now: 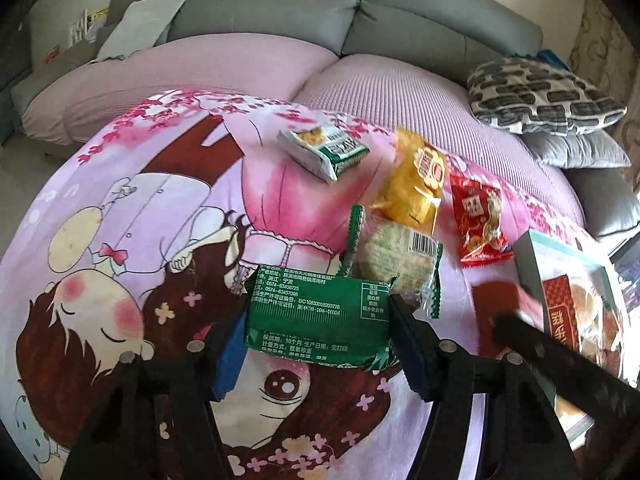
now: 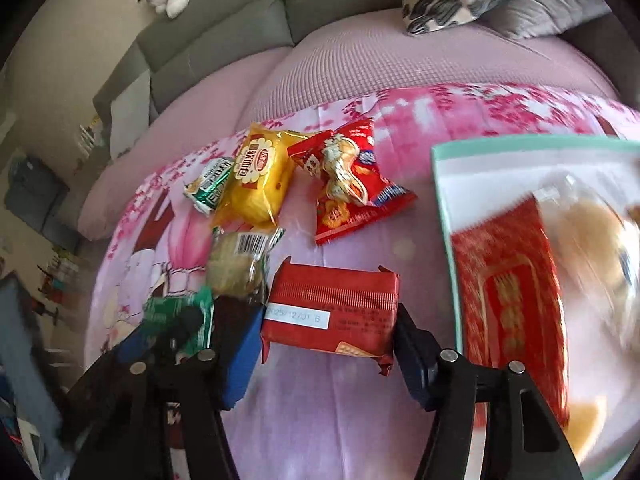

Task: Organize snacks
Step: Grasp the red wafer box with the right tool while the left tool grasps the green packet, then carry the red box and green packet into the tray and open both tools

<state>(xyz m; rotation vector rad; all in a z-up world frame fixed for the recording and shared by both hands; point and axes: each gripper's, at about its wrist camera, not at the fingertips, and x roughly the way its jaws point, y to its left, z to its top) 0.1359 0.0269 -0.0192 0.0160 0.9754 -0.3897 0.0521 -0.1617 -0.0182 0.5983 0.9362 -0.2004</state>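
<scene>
Gripping one packet apiece, both tongs work over a cartoon-print cloth point(image 1: 100, 240) spread on a pink-covered sofa seat. The left tongs point(image 1: 318, 320) are closed on a green biscuit packet point(image 1: 320, 316), their blue pads pressed against its two short ends, so the flat face stays level and the packet cannot swing. The right tongs point(image 2: 330, 320) clamp a red biscuit packet point(image 2: 332, 312) the same way, date label facing up; this end-to-end hold suits a firm, brick-shaped wrapper.

A teal-rimmed tray point(image 2: 440, 208) sits at the right of the cloth, just beside the red packet, and already carries a red-labelled pastry pack point(image 2: 516, 292). It is judged to be the collection point, which explains why the right tongs work nearest to it.

Loose snacks remain on the cloth farther out: a clear-wrapped round cake point(image 1: 396, 264) touching the far edge of the green packet, a yellow packet point(image 1: 416, 184), a red peanut packet point(image 1: 480, 220) and a small green-and-white packet point(image 1: 324, 152) farthest left. Both gripped packets appear to rest on or just above the cloth; which cannot be told.
</scene>
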